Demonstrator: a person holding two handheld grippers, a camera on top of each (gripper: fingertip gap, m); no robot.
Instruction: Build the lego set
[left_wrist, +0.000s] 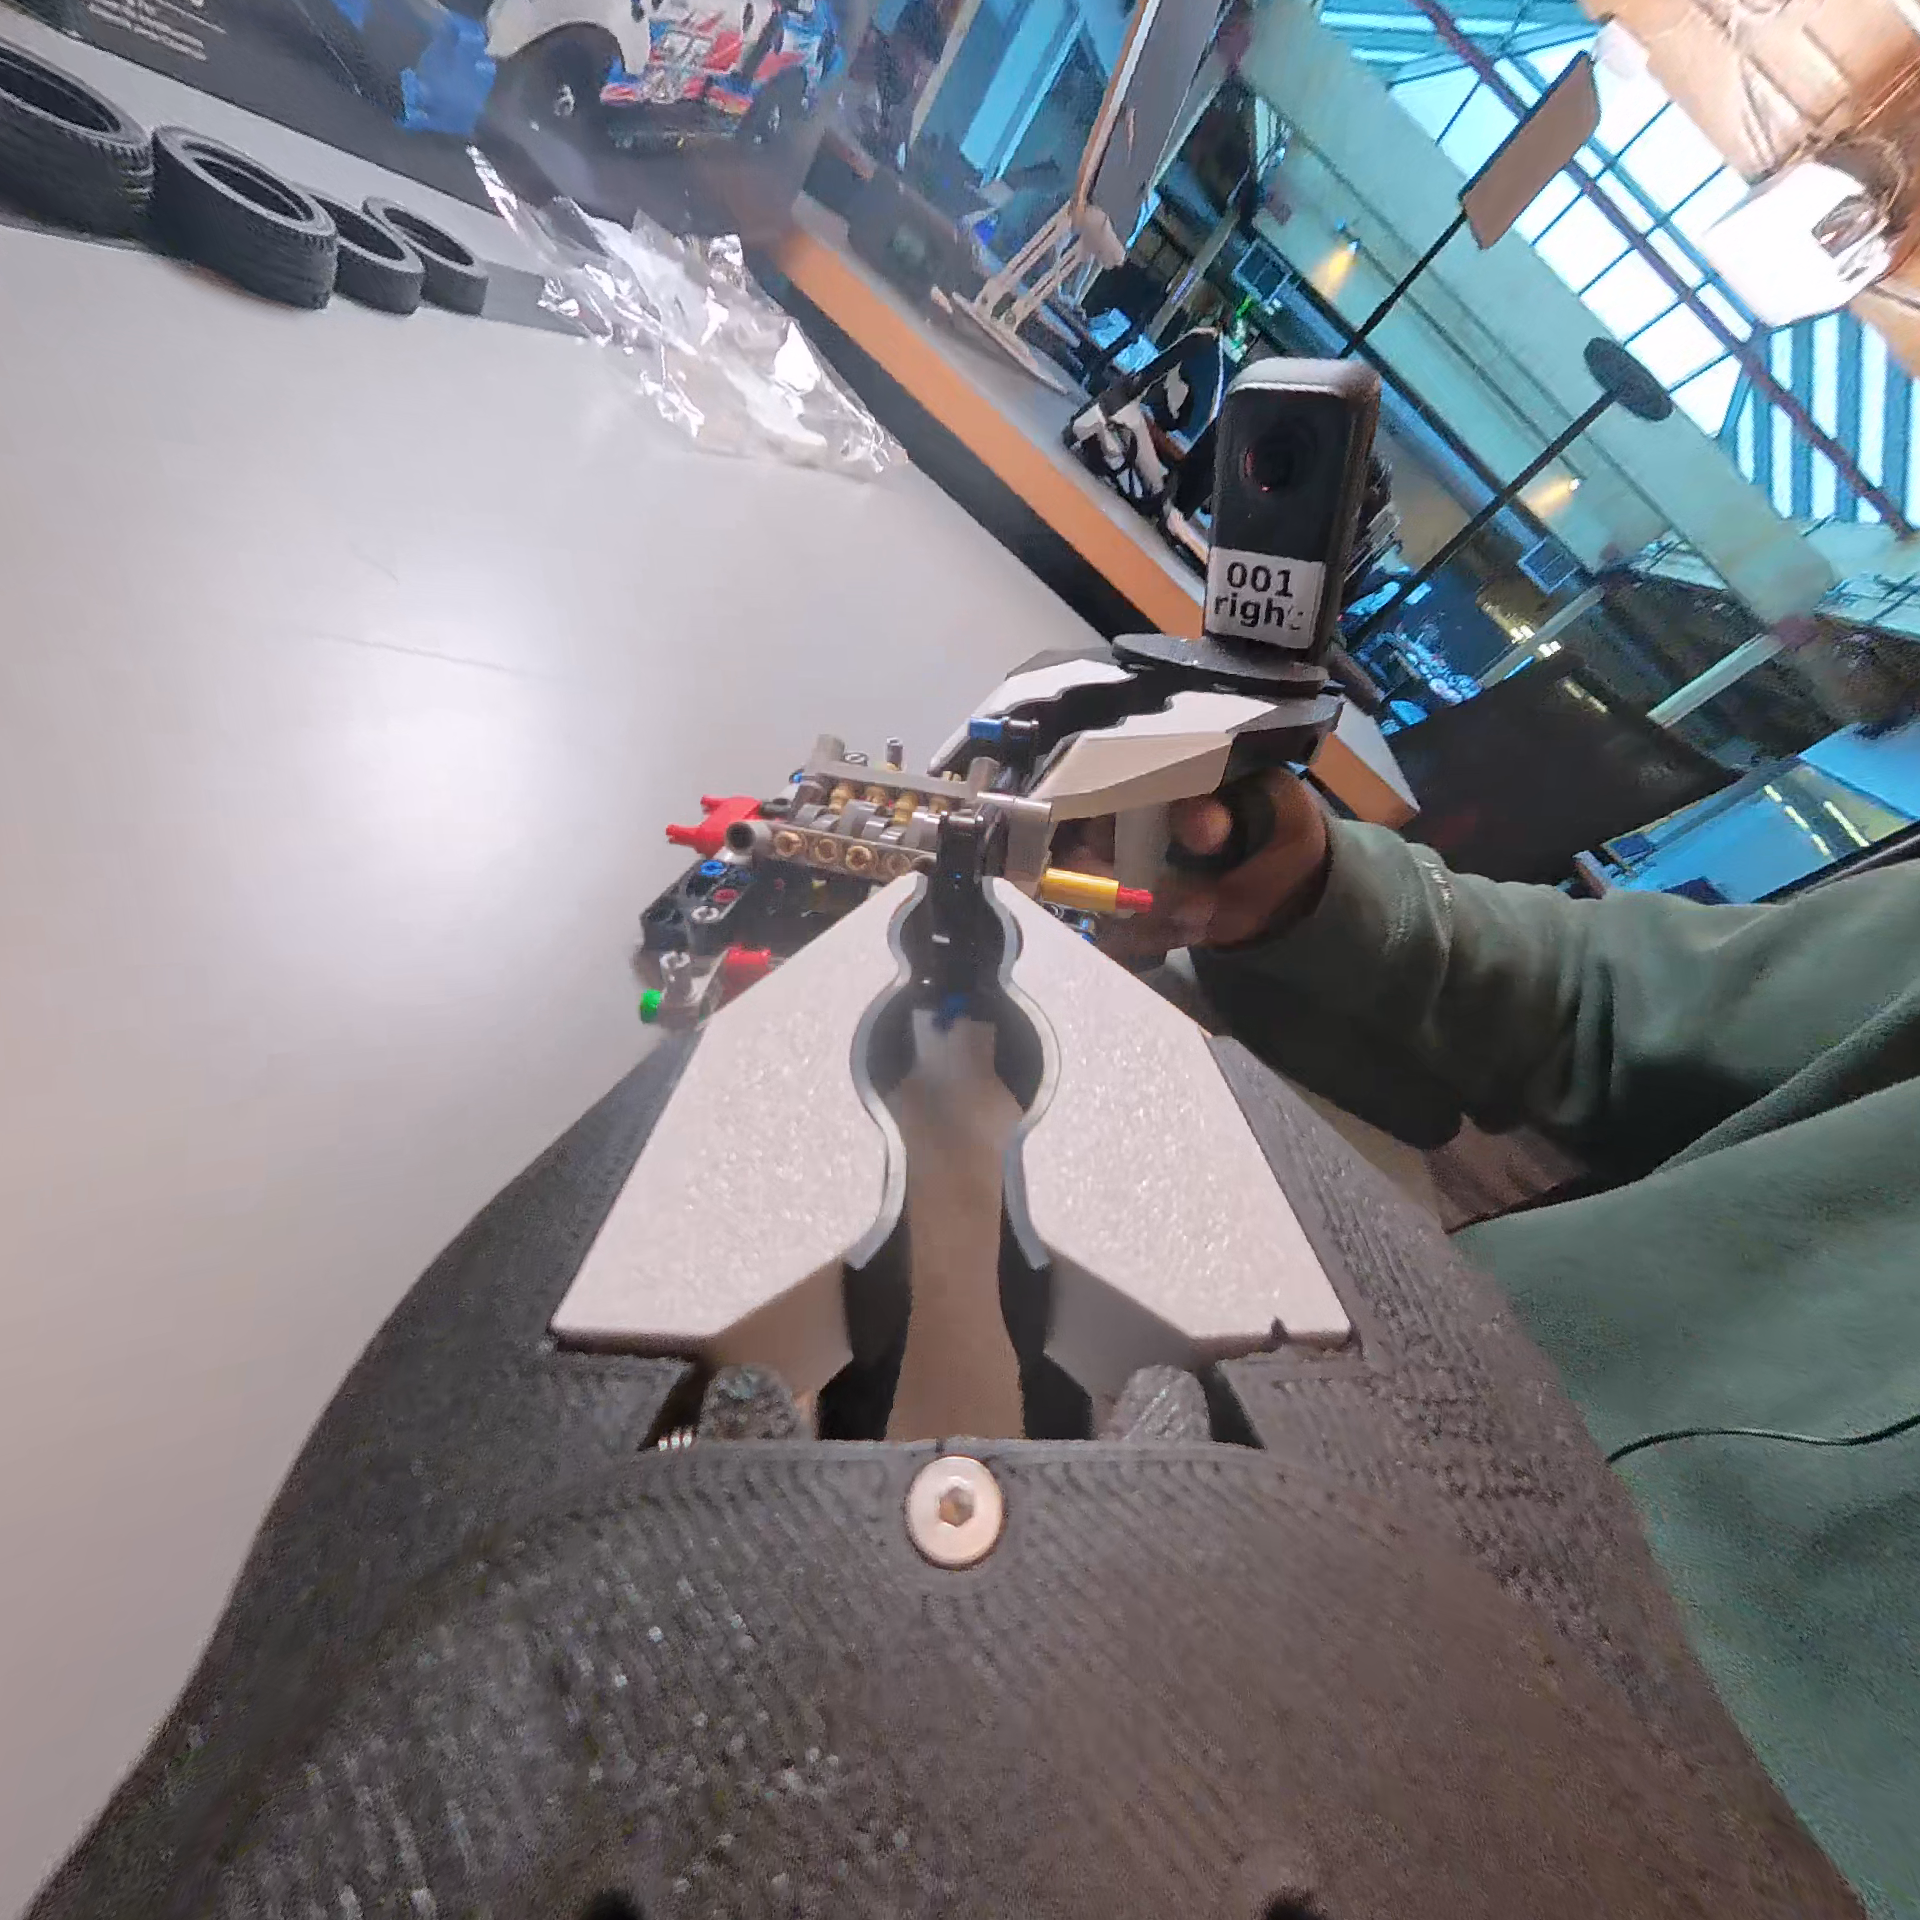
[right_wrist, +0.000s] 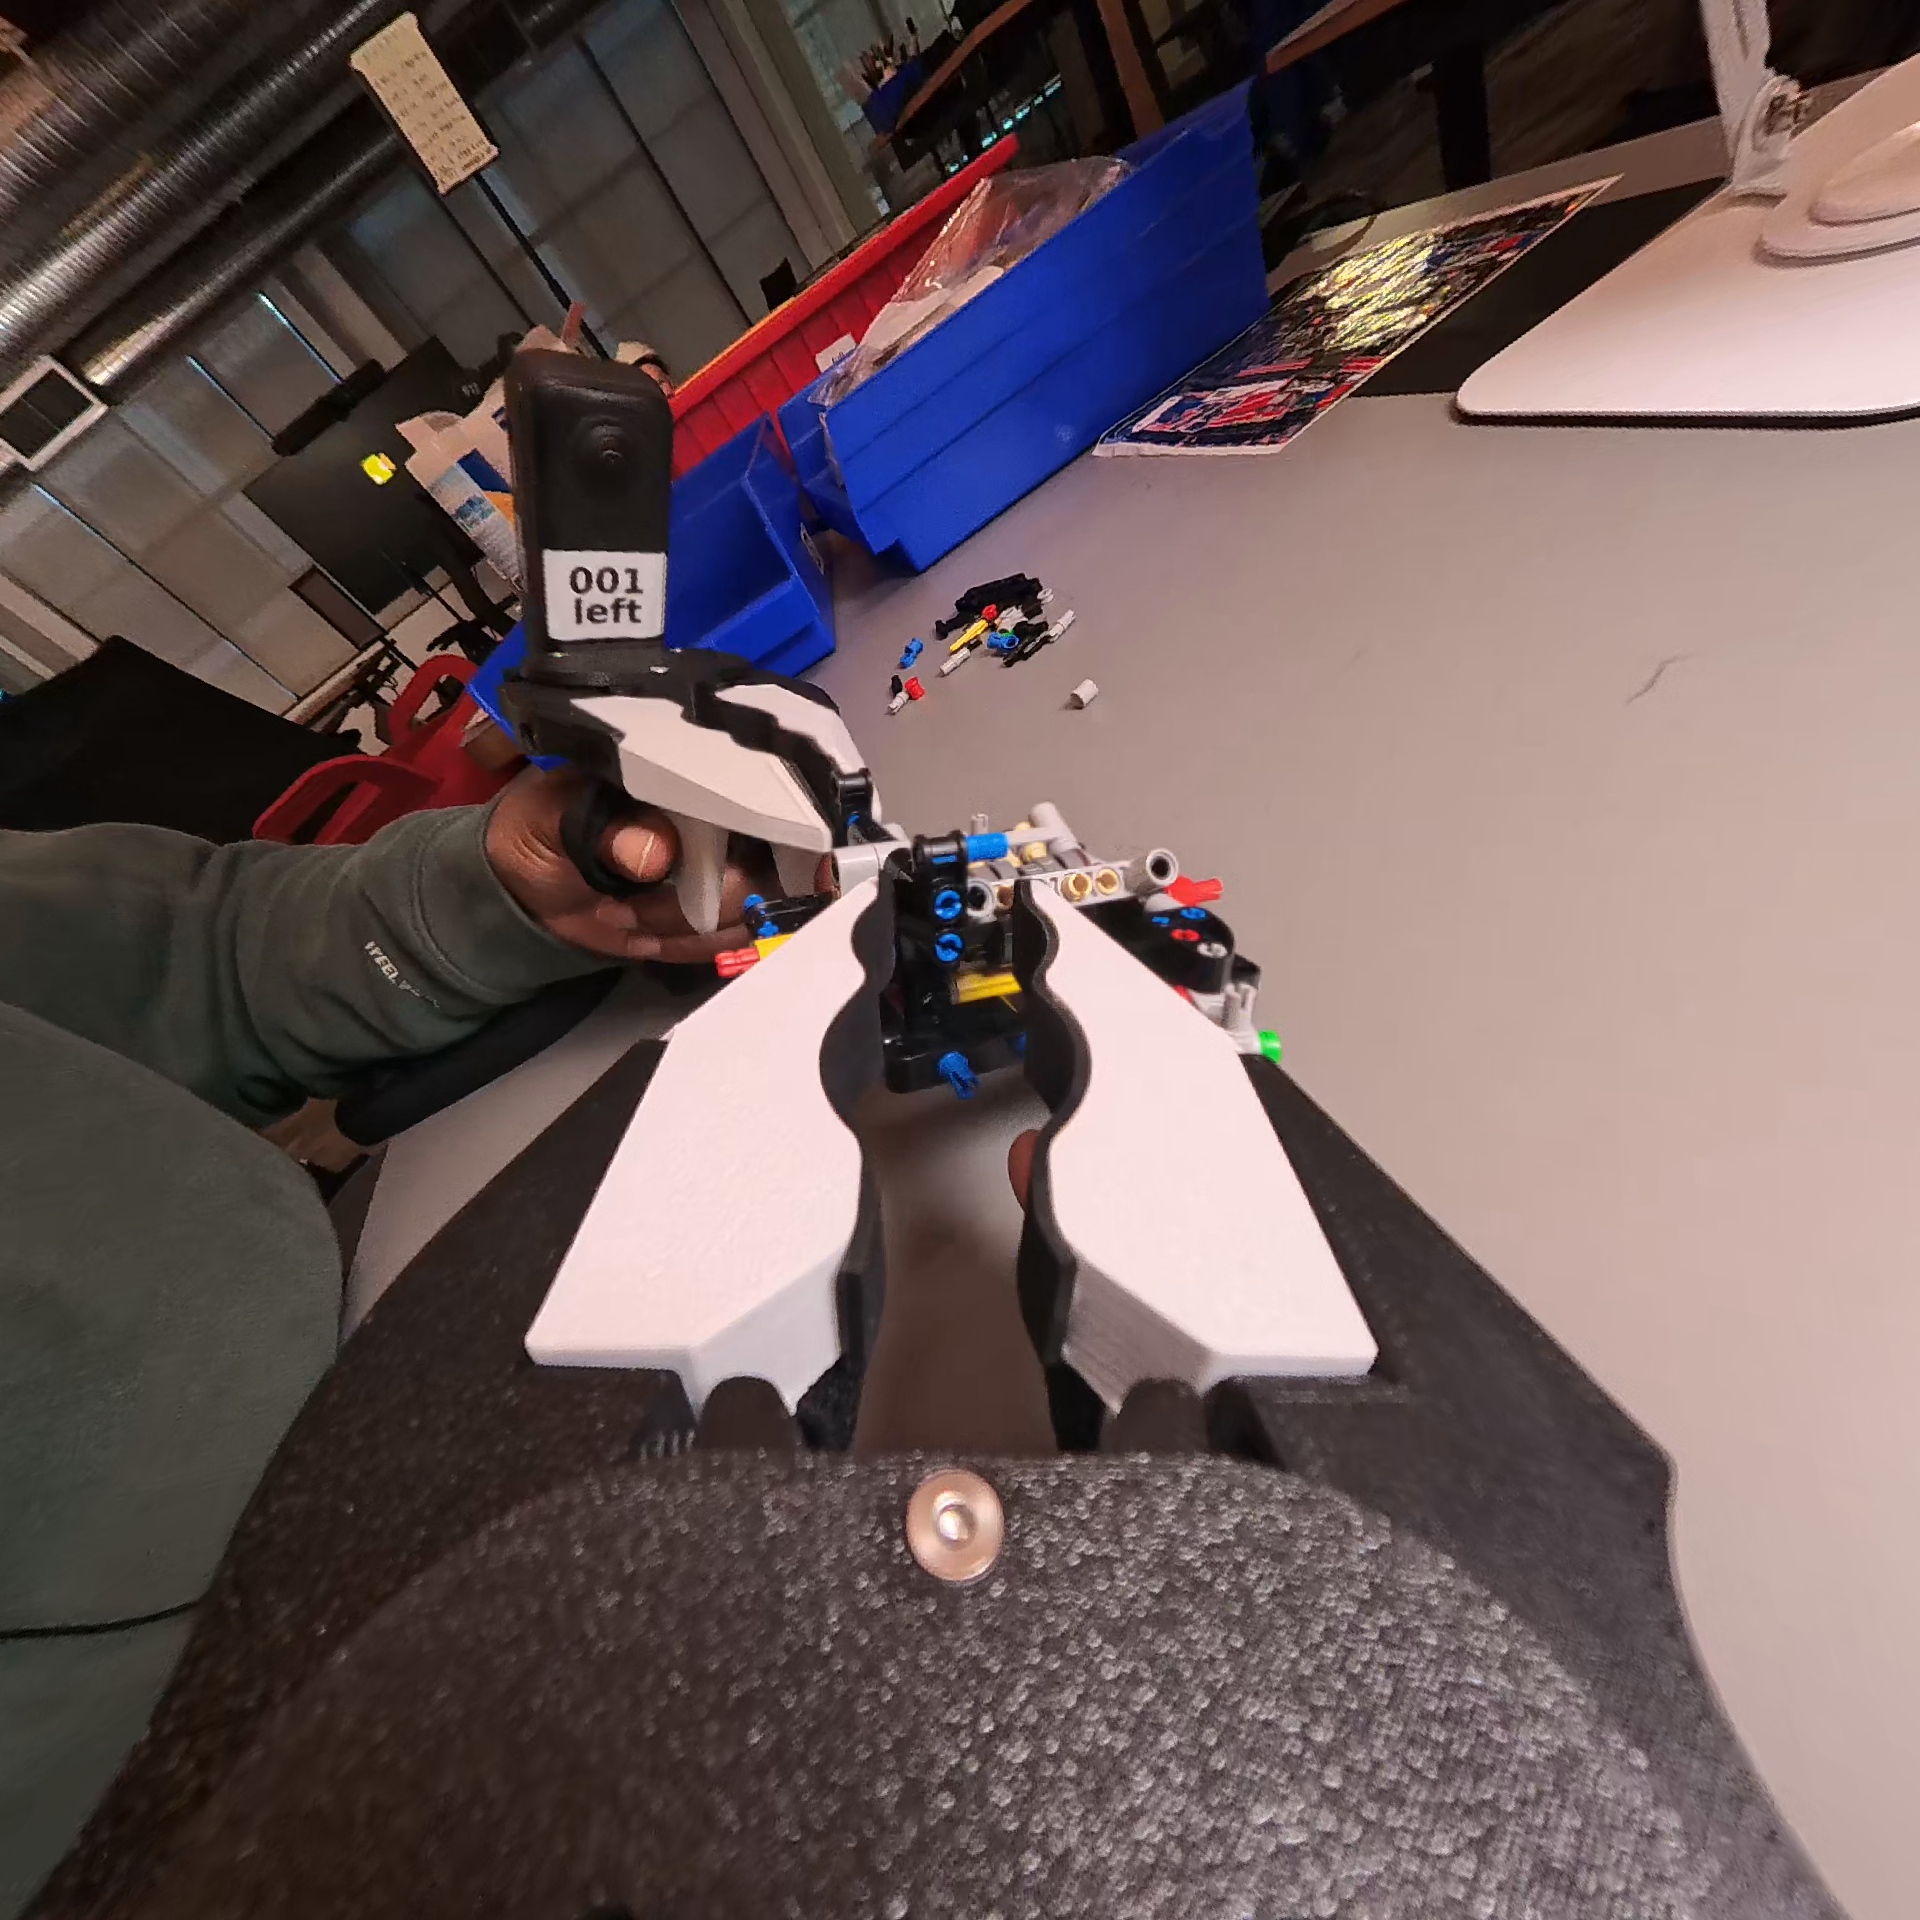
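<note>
A lego assembly (left_wrist: 862, 826) of grey beams, tan pins and black parts sits between both grippers, low over the grey table (left_wrist: 312, 675). My left gripper (left_wrist: 954, 883) is shut on a black upright part of it. The right gripper (left_wrist: 1023, 821) shows beyond, clamped on the assembly's grey end, above a yellow axle (left_wrist: 1081, 888). In the right wrist view my right gripper (right_wrist: 951, 904) is shut on the assembly's black frame with blue pins (right_wrist: 940, 935). The left gripper (right_wrist: 842, 842) grips it from the left. Whether the assembly touches the table I cannot tell.
Black tyres (left_wrist: 239, 229) and clear plastic bags (left_wrist: 707, 332) lie at the table's far side. Loose small pieces (right_wrist: 987, 623), blue bins (right_wrist: 1039, 395), a printed booklet (right_wrist: 1351, 322) and a white stand base (right_wrist: 1714, 312) are beyond the assembly. One gripper's finger ends stand about 4 centimeters off the other's.
</note>
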